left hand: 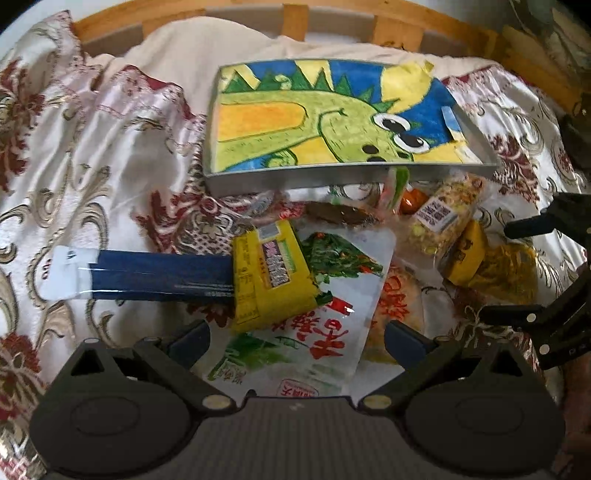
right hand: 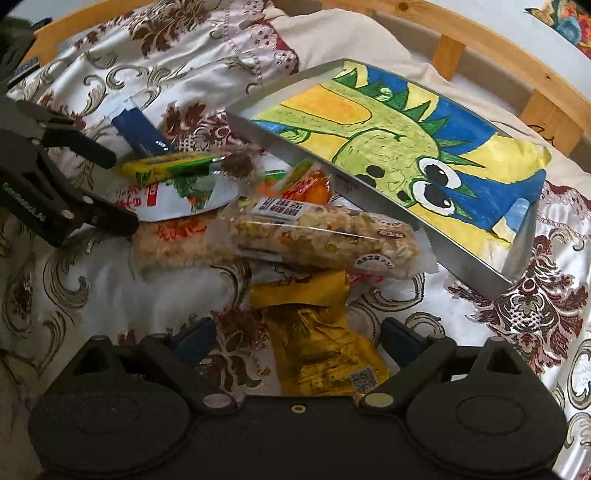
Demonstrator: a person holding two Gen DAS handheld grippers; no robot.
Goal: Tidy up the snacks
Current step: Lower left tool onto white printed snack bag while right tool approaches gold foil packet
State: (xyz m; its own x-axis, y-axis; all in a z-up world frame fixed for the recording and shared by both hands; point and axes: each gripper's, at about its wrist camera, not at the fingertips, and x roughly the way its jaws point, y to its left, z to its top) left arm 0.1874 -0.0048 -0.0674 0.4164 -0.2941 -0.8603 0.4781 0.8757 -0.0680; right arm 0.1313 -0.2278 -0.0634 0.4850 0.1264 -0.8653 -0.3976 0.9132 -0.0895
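Note:
A pile of snack packs lies on a floral cloth in front of a shallow grey tray (left hand: 258,182) lined with a dinosaur drawing; the tray also shows in the right wrist view (right hand: 295,147). My left gripper (left hand: 295,339) is open over a white pouch (left hand: 332,332) with a yellow-green pack (left hand: 273,273) on it and a blue bar (left hand: 155,275) beside it. My right gripper (right hand: 295,339) is open over a golden-yellow pack (right hand: 314,339). A clear cereal bar (right hand: 317,236) lies beyond it.
A wooden bed frame (left hand: 295,18) runs behind the tray. Small orange and green sweets (right hand: 306,184) lie by the tray's front wall. The left gripper (right hand: 110,192) appears at the left of the right wrist view, and the right gripper (left hand: 517,269) at the right of the left wrist view.

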